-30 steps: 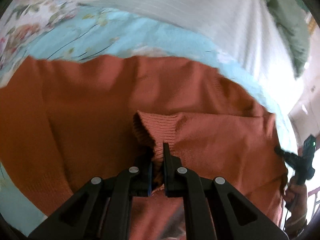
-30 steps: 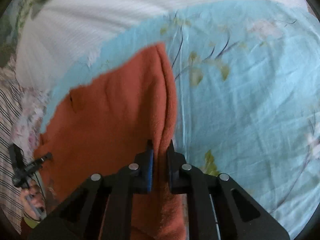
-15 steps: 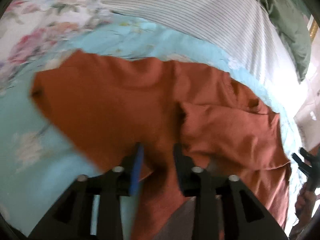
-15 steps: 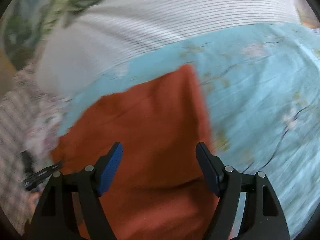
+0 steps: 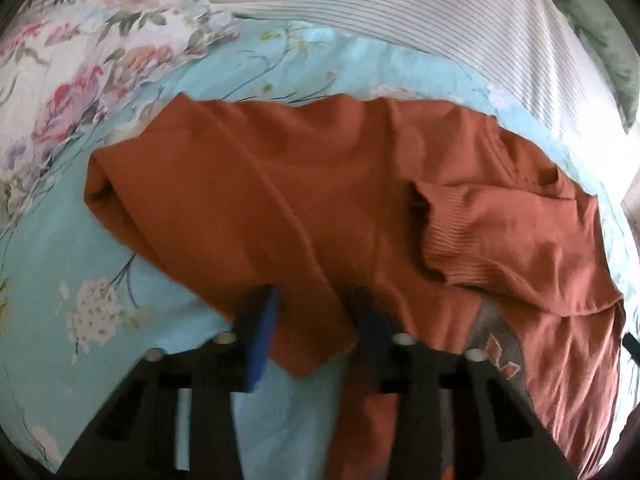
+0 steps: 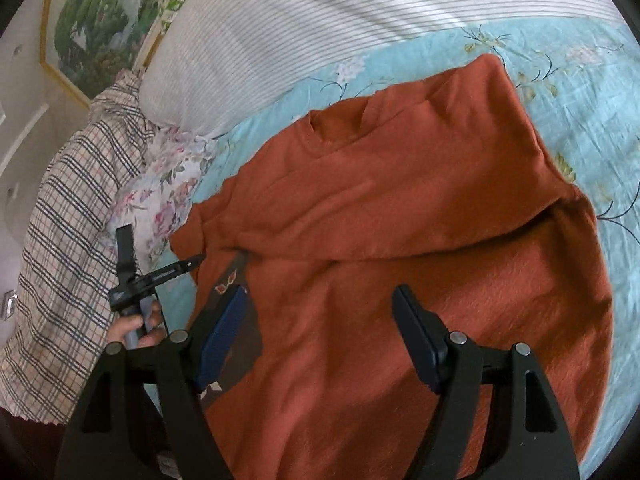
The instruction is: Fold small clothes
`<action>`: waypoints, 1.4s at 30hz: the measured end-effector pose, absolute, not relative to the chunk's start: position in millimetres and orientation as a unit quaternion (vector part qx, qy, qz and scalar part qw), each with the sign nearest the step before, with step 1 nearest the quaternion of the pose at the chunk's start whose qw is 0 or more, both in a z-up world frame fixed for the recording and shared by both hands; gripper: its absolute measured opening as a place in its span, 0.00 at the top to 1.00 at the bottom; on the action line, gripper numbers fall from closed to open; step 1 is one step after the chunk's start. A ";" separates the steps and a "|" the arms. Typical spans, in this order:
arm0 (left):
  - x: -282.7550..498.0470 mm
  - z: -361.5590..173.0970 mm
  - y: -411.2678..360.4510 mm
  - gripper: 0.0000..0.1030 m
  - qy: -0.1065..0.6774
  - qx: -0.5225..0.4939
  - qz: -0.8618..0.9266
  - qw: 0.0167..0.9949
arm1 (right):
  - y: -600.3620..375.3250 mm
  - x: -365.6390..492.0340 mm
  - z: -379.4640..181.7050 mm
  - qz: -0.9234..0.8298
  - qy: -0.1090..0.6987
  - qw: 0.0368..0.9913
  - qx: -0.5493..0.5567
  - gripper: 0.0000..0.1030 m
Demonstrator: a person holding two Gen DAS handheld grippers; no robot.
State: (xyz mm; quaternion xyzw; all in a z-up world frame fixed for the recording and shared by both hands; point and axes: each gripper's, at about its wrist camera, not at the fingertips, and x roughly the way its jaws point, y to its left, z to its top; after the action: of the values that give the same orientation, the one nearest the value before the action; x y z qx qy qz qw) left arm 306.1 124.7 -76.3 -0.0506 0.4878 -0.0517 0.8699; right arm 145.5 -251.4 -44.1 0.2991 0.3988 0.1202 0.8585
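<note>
Spread across a bed (image 5: 48, 280) with a blue flowered sheet, the rust-orange sweater (image 5: 288, 184) lies with both sides turned in over its middle, one ribbed cuff (image 5: 444, 236) resting on top, which looks like the sleeves being laid inward ahead of a final fold. On the left, the left claw (image 5: 312, 320) is parted over the near sleeve edge and grips nothing, while a checked cloth (image 6: 60, 240) and a floral pillow (image 6: 160, 196) crowd that side. Further right, the right claw (image 6: 320, 344) stands wide apart above the sweater's body, also empty, with a striped pillow (image 6: 320, 20) close behind the garment.
</note>
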 end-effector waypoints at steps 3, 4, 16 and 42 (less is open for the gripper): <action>302.0 -74.3 136.6 0.93 0.488 -0.072 -0.073 0.867 | -245.6 140.4 -40.4 0.125 0.394 0.860 0.297 0.26; 300.2 -73.0 140.3 0.93 0.487 -0.082 -0.079 0.866 | -244.2 141.1 -40.1 0.126 0.394 0.861 0.297 0.26; 267.6 19.6 62.7 0.95 0.405 -0.123 -0.239 0.874 | -252.6 126.6 -35.4 0.117 0.372 0.867 0.309 0.26; 284.7 -63.3 -58.3 0.58 0.462 -0.078 -0.267 0.842 | -287.3 143.9 -45.2 0.085 0.377 0.869 0.308 0.26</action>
State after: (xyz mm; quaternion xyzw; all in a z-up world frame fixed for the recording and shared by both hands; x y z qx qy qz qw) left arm 284.7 -58.3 -63.3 -0.0778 0.4624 -0.2668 0.8420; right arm 143.9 -287.3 -45.2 0.3081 0.3767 0.0850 0.8694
